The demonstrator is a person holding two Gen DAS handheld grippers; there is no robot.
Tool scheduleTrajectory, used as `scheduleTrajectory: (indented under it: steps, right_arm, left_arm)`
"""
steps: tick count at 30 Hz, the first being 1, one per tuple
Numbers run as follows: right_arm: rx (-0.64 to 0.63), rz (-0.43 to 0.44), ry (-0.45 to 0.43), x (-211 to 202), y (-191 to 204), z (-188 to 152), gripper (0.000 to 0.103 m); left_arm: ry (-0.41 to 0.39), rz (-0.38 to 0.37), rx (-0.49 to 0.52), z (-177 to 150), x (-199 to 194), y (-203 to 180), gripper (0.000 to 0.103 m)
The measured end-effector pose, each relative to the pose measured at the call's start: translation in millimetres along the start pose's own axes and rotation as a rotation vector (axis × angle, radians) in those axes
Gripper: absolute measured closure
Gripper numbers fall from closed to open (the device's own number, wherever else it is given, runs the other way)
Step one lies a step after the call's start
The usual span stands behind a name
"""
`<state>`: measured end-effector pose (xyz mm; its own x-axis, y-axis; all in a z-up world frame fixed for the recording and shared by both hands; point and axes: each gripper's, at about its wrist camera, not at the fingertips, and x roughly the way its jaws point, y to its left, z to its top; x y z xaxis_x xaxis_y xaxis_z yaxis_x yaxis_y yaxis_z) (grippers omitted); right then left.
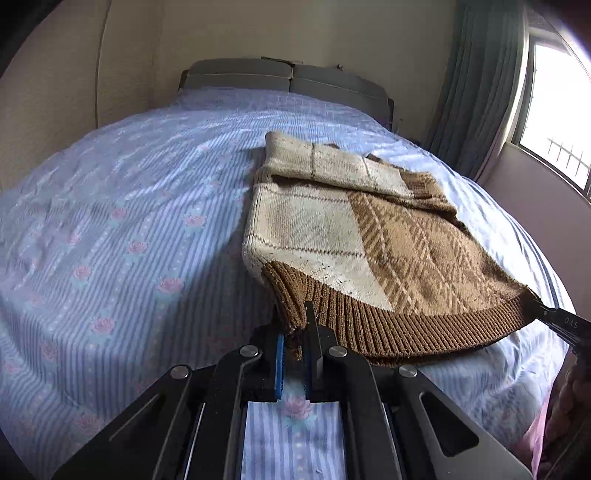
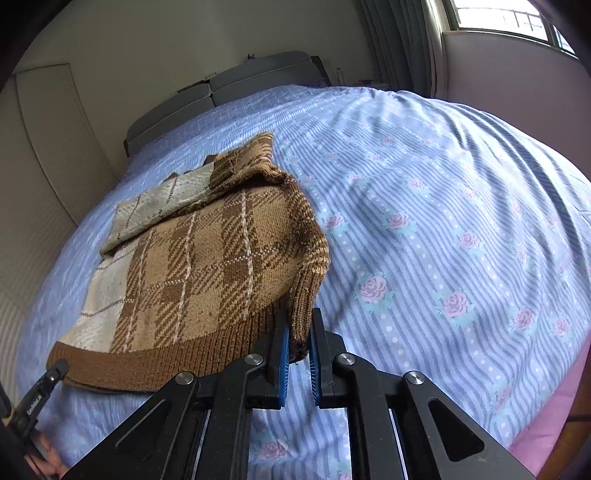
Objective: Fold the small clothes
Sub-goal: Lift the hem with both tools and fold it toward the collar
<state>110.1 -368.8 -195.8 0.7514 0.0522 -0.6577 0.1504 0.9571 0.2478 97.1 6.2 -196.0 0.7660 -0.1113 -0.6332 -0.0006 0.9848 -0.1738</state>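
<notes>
Here the sweater lies lengthwise — neck toward the headboard — each gripper clamping a hem corner.

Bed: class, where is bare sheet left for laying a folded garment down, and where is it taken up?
Bare sheet runs from the sweater to the wall side, and in the right wrist view from the sweater toward the window. The near edge is crowded: left gripper and right gripper each pinch a hem corner.
</notes>
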Motion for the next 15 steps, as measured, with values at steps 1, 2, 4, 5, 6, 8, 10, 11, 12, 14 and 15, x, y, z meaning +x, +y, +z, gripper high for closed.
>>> scheduleTrajectory:
  steps: [1, 2, 4, 5, 6, 8, 10, 11, 12, 14, 15]
  right_arm:
    - [0.006, 0.004, -0.020, -4, 1, 5, 0.093]
    - [0.017, 0.012, -0.039, -8, 2, 11, 0.093]
    - [0.037, 0.028, -0.077, -14, 5, 27, 0.093]
    - [0.043, 0.037, -0.093, -16, 7, 36, 0.093]
    - [0.044, 0.043, -0.109, -17, 10, 45, 0.093]
    - [0.047, 0.057, -0.139, -18, 17, 67, 0.093]
    - [0.051, 0.073, -0.161, -14, 25, 91, 0.093]
    - [0.055, 0.078, -0.170, -11, 29, 102, 0.093]
    - [0.060, 0.086, -0.180, -8, 33, 115, 0.093]
    - [0.057, 0.089, -0.198, 3, 41, 138, 0.093]
    - [0.061, 0.088, -0.201, 10, 45, 150, 0.093]
  left_arm:
    - [-0.009, -0.008, -0.002, 8, -3, -1, 0.094]
    - [-0.020, -0.015, -0.006, 15, -6, -1, 0.094]
    - [-0.041, -0.025, -0.015, 32, -10, -2, 0.094]
    - [-0.053, -0.031, -0.022, 41, -11, -2, 0.094]
    - [-0.071, -0.033, -0.035, 51, -12, -2, 0.094]
    - [-0.107, -0.034, -0.055, 71, -12, 0, 0.094]
    - [-0.135, -0.037, -0.065, 91, -8, -1, 0.094]
    - [-0.147, -0.037, -0.070, 102, -4, -2, 0.094]
    - [-0.162, -0.037, -0.075, 113, -1, -2, 0.094]
    - [-0.187, -0.035, -0.084, 134, 9, -3, 0.094]
    - [-0.195, -0.036, -0.099, 145, 14, -2, 0.094]
